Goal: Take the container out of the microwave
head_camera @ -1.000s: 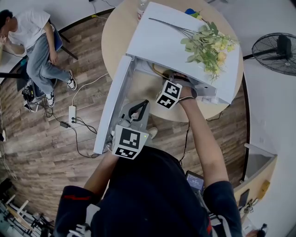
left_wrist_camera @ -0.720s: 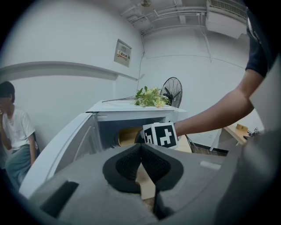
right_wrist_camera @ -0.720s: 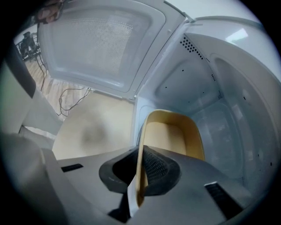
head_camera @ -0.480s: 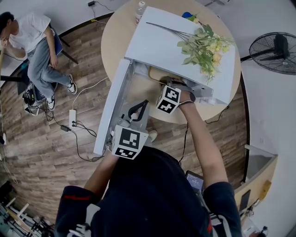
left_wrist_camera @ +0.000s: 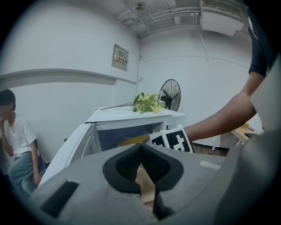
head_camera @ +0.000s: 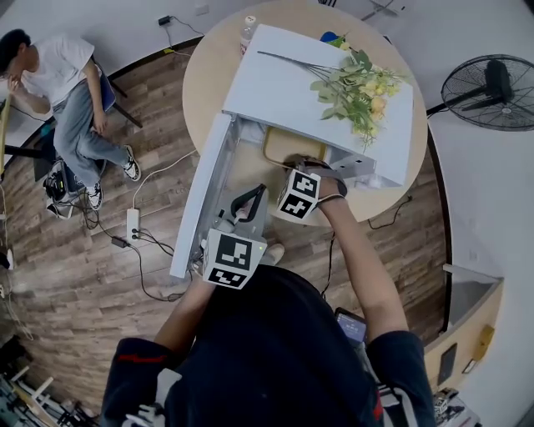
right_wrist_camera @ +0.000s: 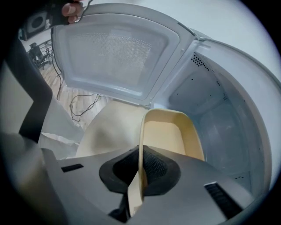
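On the round counter (head_camera: 209, 75): a white microwave (head_camera: 317, 92) takes up the upper middle of the head view, its door (head_camera: 200, 200) swung wide toward the left of the frame.
Microwave top: a bunch of yellow and green flowers (head_camera: 359, 83) lies across it, stems pointing to the upper left.
Container (right_wrist_camera: 169, 132): a shallow cream tray with rounded corners sits at the mouth of the cavity. Its near part shows past the front edge of the microwave top in the head view (head_camera: 288, 146), and its far end is over the cavity floor.
Container contents: only its bare cream bottom shows.
Right gripper (right_wrist_camera: 140, 169): jaws clenched on the near left rim of the container, with the thin wall standing between the black pads. In the head view it points steeply down at the opening (head_camera: 302, 165).
Left gripper (left_wrist_camera: 141, 165): jaws pressed together at the tips with nothing grasped. It is held near the inner face of the door (head_camera: 250, 200), apart from the container.
Behind the microwave: a bottle (head_camera: 248, 25) stands on the counter at the top of the frame.
Floor, upper left: a seated person (head_camera: 58, 75), with a power strip (head_camera: 132, 223) and cables nearby.
Floor, upper right: a black fan (head_camera: 488, 92).
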A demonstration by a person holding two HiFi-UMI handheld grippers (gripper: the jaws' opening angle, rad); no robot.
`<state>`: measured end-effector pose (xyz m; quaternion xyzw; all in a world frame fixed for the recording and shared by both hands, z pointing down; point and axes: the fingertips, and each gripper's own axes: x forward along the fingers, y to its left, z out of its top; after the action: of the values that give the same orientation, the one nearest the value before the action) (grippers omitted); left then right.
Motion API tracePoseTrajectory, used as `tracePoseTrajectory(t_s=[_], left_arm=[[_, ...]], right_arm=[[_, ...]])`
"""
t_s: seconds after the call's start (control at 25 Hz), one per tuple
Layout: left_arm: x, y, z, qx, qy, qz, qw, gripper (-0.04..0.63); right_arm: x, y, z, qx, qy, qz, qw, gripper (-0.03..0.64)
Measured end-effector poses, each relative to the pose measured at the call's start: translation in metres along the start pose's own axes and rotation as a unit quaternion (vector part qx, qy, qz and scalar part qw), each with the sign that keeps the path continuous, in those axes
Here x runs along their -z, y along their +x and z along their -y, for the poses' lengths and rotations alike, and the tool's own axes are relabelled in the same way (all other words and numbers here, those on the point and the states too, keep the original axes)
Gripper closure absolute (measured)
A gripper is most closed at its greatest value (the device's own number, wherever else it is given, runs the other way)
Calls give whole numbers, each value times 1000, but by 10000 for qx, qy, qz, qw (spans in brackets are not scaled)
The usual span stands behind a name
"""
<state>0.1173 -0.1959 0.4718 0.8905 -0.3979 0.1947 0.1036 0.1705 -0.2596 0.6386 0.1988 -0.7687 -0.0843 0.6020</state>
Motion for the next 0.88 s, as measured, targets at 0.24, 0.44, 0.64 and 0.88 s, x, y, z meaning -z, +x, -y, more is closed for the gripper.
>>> tracePoseTrajectory(t_s=[0.24, 0.44, 0.64, 0.88], left_arm=[[0, -4, 1, -25, -26, 15, 10000, 581], [-2, -5, 5, 9, 35, 23, 10000, 581], [-7, -5, 11, 69, 175, 36, 9998, 581], [-9, -4, 18, 97, 298, 34, 9995, 581]], right_arm=[[2, -17, -9, -72, 86, -27, 9999, 603], [7, -35, -16, -45, 183, -36, 9998, 603], [15, -56, -31, -51, 349, -20, 9994, 603], [25, -82, -40, 122, 345, -52, 9993, 603]])
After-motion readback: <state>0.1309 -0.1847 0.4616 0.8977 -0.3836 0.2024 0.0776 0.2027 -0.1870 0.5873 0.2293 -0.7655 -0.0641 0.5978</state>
